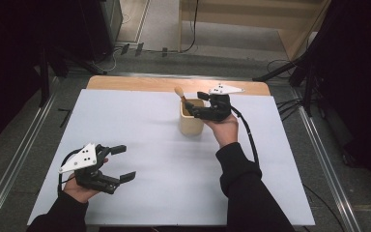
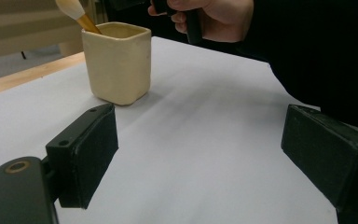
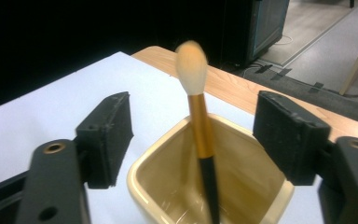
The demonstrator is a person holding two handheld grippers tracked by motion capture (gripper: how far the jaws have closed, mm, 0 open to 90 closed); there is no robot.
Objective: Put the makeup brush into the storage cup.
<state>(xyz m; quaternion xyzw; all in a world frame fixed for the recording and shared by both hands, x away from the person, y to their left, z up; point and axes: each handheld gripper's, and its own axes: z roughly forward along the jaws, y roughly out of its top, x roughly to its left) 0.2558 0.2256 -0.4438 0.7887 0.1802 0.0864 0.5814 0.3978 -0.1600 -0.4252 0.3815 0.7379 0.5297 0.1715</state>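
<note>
Recording lab or studio. Black curtains (image 1: pixel 24 58) flank a white-covered table (image 1: pixel 140 140). Floor rails (image 1: pixel 9 174) and loose cables (image 1: pixel 290 104) surround it.

The cream square ceramic cup (image 3: pixel 168 186) looks glazed and glossy inside, smoother and duller outside. The makeup brush (image 3: pixel 200 135) has soft pale bristles, a shiny gold metal ferrule and a black handle. The matt white paper-like sheet (image 1: pixel 140 125) covers the light wooden tabletop (image 1: pixel 140 83).

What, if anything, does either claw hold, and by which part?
Nothing. The right claw stands open above the cream cup, its pads clear of the brush standing in the cup. The left claw is open over the table.
</note>
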